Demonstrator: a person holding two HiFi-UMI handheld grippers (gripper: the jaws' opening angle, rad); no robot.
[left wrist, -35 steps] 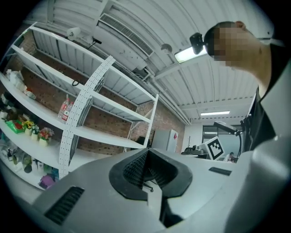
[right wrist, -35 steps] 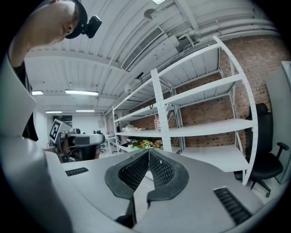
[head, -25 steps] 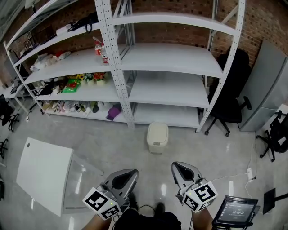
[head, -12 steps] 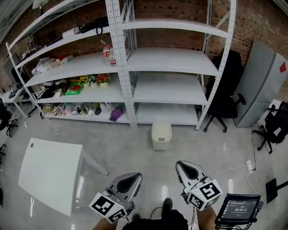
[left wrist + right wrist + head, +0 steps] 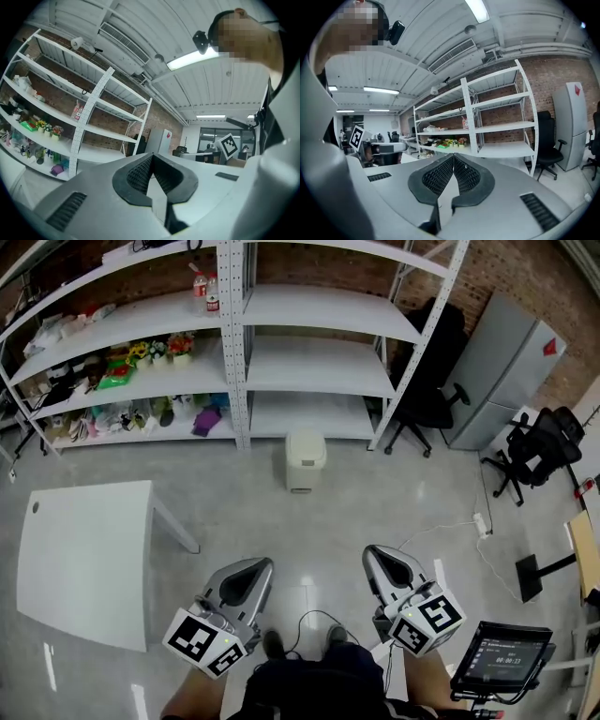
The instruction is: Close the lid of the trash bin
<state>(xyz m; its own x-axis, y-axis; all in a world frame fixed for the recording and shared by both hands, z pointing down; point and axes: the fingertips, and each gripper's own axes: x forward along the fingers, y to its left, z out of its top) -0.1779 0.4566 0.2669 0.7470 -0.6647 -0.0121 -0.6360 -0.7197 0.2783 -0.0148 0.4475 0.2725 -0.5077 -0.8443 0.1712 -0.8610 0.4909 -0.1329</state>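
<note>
The beige trash bin (image 5: 304,460) stands on the grey floor in front of the white shelving, and its lid lies flat and closed on top. Both grippers hang low near the person's body, well short of the bin and touching nothing. My left gripper (image 5: 246,579) has its jaws together and empty; the left gripper view shows its tips (image 5: 151,155) meeting, pointed up toward the ceiling. My right gripper (image 5: 386,568) is shut too, with its tips (image 5: 453,157) closed on nothing. The bin does not appear in either gripper view.
A white table (image 5: 84,559) stands at the left. White shelving (image 5: 319,310) runs along the brick wall, with a black office chair (image 5: 427,399) and a grey cabinet (image 5: 502,371) to its right. A cable with a power strip (image 5: 483,521) crosses the floor at right. A screen on a stand (image 5: 502,671) sits at bottom right.
The view has drawn back from the shelves, so the bin looks smaller and farther away. Both grippers stay shut and low near the body.
</note>
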